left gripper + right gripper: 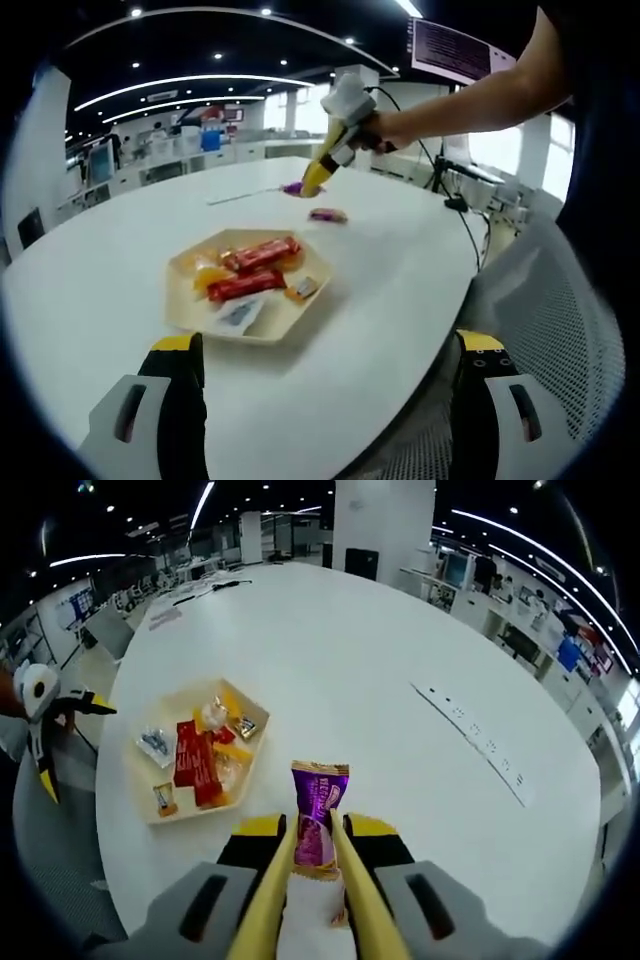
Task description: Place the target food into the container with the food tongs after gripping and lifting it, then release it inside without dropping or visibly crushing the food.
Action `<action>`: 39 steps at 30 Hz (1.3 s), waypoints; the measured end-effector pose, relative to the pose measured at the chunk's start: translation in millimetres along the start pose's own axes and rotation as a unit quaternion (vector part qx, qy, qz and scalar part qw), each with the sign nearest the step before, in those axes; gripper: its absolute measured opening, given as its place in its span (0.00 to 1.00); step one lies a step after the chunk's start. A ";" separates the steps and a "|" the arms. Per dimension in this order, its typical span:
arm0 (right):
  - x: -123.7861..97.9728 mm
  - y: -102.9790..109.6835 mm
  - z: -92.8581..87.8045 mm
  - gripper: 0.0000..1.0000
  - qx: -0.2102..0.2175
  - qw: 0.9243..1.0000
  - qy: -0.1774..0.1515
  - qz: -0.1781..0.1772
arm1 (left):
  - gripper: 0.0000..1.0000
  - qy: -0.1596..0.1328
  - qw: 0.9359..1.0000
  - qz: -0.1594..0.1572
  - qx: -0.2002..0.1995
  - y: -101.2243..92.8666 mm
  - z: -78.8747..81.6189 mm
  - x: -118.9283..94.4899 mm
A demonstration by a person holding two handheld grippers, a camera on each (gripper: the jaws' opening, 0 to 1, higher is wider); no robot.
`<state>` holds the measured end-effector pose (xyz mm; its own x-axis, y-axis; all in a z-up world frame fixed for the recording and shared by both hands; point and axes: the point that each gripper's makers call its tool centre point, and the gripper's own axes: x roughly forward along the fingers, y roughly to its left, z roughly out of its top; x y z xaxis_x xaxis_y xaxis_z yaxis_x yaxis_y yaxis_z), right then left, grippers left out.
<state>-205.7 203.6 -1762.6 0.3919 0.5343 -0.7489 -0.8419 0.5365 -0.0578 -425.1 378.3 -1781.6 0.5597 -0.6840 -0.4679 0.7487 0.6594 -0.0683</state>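
While tongs (318,880) pinch one purple snack (318,815), tray (150,805) nearby.

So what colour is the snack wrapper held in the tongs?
Purple wrapper with gold ends, clearest in the right gripper view.

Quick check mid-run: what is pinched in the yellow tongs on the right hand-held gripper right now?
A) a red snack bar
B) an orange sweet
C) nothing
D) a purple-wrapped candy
D: in the right gripper view the yellow tongs close on a purple-wrapped candy, held above the white table, outside the snack tray.
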 end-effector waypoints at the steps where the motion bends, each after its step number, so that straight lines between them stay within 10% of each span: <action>1: 0.8 3.5 4.3 0.21 -0.003 1.000 -0.001 0.002 | 0.99 -0.001 1.000 0.000 -0.001 -0.3 0.5 0.0; 39: 13.2 162.7 138.2 0.21 -0.092 0.991 -0.032 0.096 | 0.99 0.006 1.000 0.025 0.016 9.9 -3.0 -1.3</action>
<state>-286.3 388.3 -1690.7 0.2349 0.6588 -0.7147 -0.9546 0.2948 -0.0419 -419.5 386.6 -1784.3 0.5930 -0.6457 -0.4810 0.7307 0.6825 -0.0154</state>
